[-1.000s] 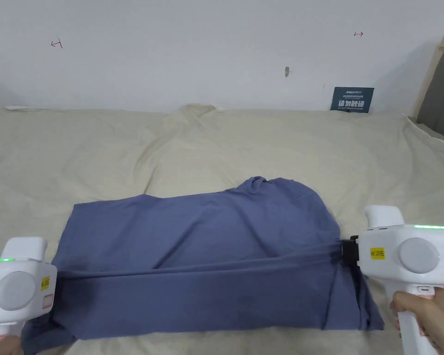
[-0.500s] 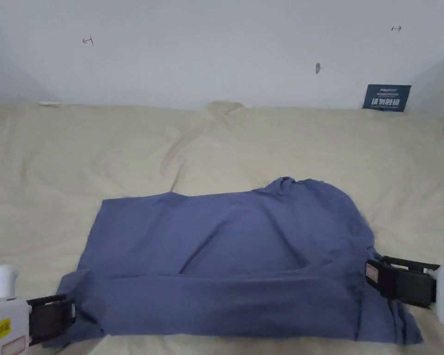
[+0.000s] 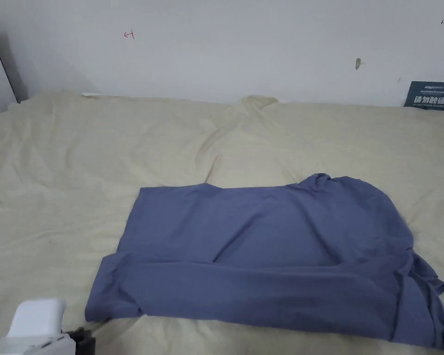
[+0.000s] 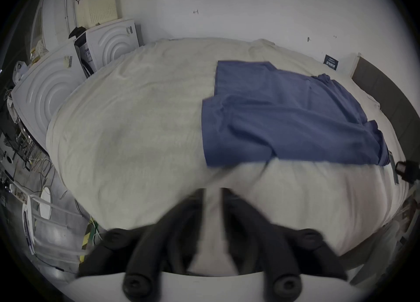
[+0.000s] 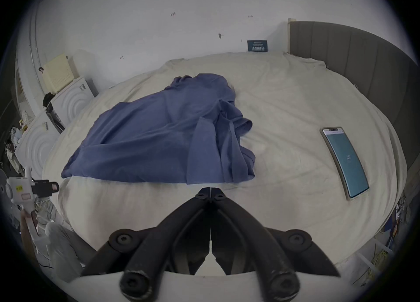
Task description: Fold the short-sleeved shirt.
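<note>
A blue short-sleeved shirt (image 3: 267, 249) lies partly folded on a cream bedsheet (image 3: 77, 185), its near edge doubled over and 1 side bunched. The right gripper (image 5: 210, 190) sits just short of the shirt's near hem, jaws pressed together on nothing, while the left gripper (image 4: 212, 193), blurred, shows a narrow gap between its jaws. A phone (image 5: 345, 162) rests well apart on the sheet.

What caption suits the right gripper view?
Blue shirt lies part-folded on the bed; right gripper shut, a phone beside.

The left gripper (image 4: 212, 195) hangs low with a narrow gap between its jaws; the right gripper (image 5: 210, 191) has its jaws pressed together, empty.
</note>
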